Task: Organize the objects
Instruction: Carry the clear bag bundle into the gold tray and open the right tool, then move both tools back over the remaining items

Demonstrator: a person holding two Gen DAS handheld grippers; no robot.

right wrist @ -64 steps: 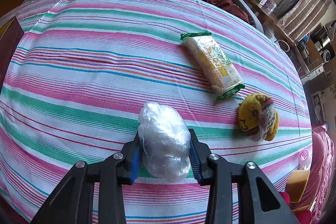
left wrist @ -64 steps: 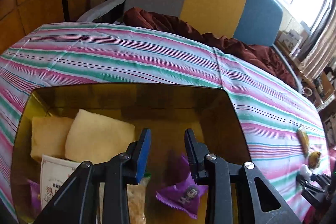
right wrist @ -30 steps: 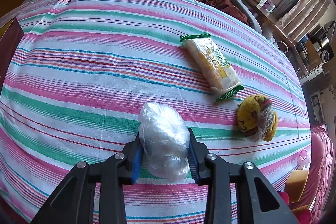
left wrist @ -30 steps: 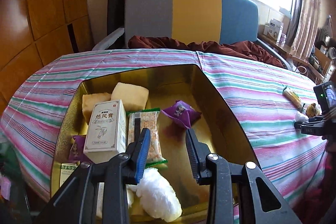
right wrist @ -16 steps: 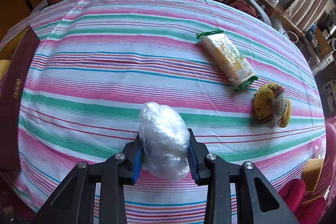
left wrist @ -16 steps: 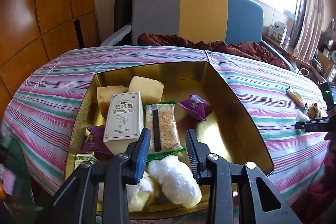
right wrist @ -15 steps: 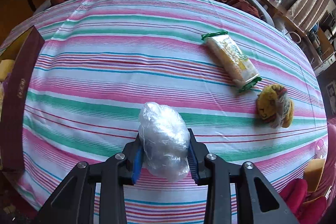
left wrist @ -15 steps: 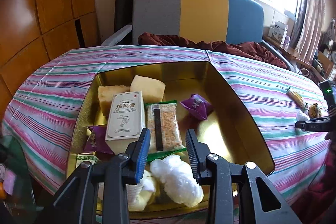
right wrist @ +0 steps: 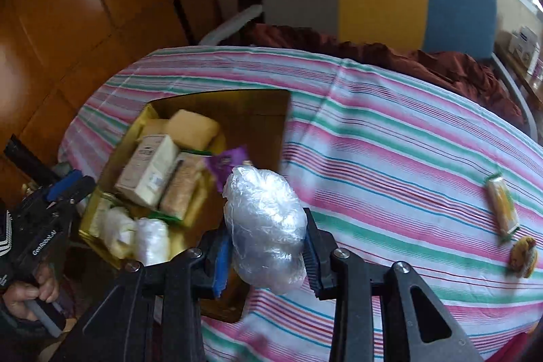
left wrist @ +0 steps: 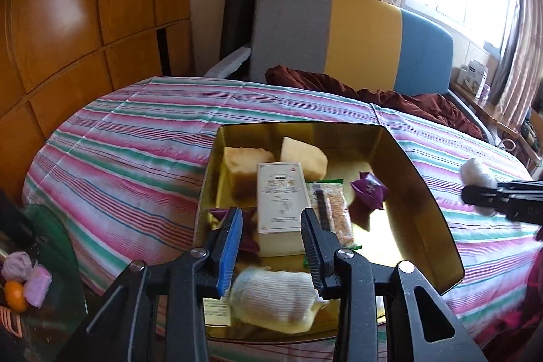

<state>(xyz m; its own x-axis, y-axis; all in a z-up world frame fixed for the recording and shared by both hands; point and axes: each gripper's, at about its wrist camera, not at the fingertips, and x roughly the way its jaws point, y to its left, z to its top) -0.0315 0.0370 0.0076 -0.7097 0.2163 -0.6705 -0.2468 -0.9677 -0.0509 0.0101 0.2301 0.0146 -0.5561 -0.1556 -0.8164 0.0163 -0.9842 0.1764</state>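
A gold tin [left wrist: 424,192] on the striped tablecloth holds a white box [left wrist: 280,192], yellow cakes [left wrist: 302,155], a cracker pack [left wrist: 332,212], a purple packet [left wrist: 368,192] and a white wrapped bun [left wrist: 275,294]. My left gripper [left wrist: 271,243] hovers over the tin's near edge. Its jaws are drawn in narrow with nothing between them. My right gripper [right wrist: 268,246] is shut on a crumpled clear plastic bundle [right wrist: 264,226], held in the air beside the tin's [right wrist: 271,124] right wall. A green-ended snack pack [right wrist: 502,209] and a yellow wrapped item [right wrist: 522,256] lie far right on the cloth.
A grey, yellow and blue chair back [left wrist: 356,39] with maroon cloth [left wrist: 390,97] stands behind the table. Wooden cabinets [left wrist: 85,22] fill the left. A low glass side table with an orange [left wrist: 15,294] sits at the lower left. A person's hand [right wrist: 30,294] holds the left gripper.
My right gripper lifted the plastic bundle off the cloth and swung left until the tin came under it. My left gripper drew back toward the tin's near edge.
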